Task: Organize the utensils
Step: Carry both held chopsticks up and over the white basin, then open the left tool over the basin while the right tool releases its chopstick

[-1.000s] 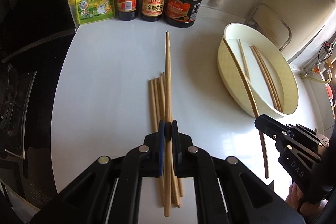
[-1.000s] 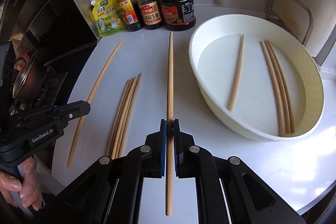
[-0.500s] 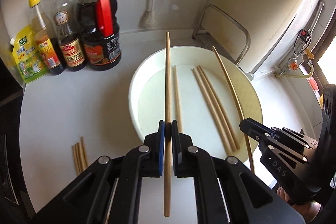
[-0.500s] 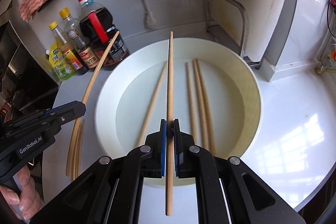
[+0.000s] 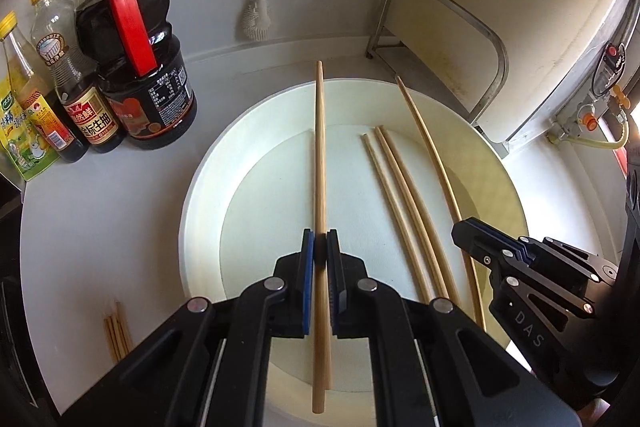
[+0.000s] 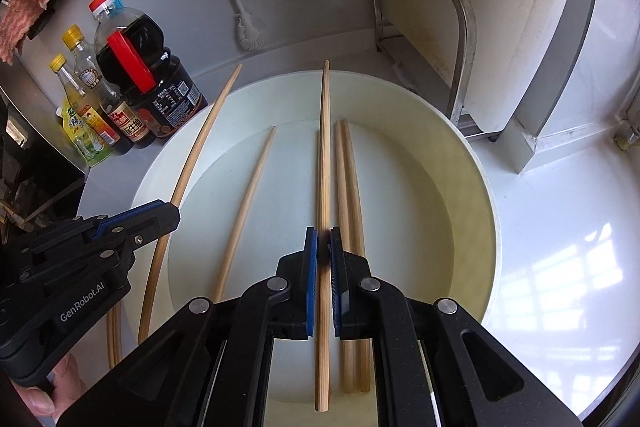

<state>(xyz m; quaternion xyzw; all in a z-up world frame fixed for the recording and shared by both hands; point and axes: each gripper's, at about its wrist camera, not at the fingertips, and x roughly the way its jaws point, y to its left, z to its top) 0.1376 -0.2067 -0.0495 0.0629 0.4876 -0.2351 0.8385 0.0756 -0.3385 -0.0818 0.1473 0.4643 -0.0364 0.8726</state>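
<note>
Both grippers, left (image 5: 320, 247) and right (image 6: 323, 239), pinch one chopstick (image 5: 319, 155) apiece, jaws nearly closed, tips toward 12 o'clock above the white basin (image 5: 200, 187), apparently ready to drop beside three already lying inside.

Four condiment bottles (image 5: 136, 67) grouped by wall (one red-handled); white brush (image 6: 248, 35) beside; metal rack (image 5: 440, 39) behind.

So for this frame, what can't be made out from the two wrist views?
- Left wrist view: the loose chopsticks on the counter are mostly cut off by the left gripper.
- Right wrist view: the near ends of the chopsticks in the basin run under the right gripper.
- Both views: the bottle labels are too small to read.
</note>
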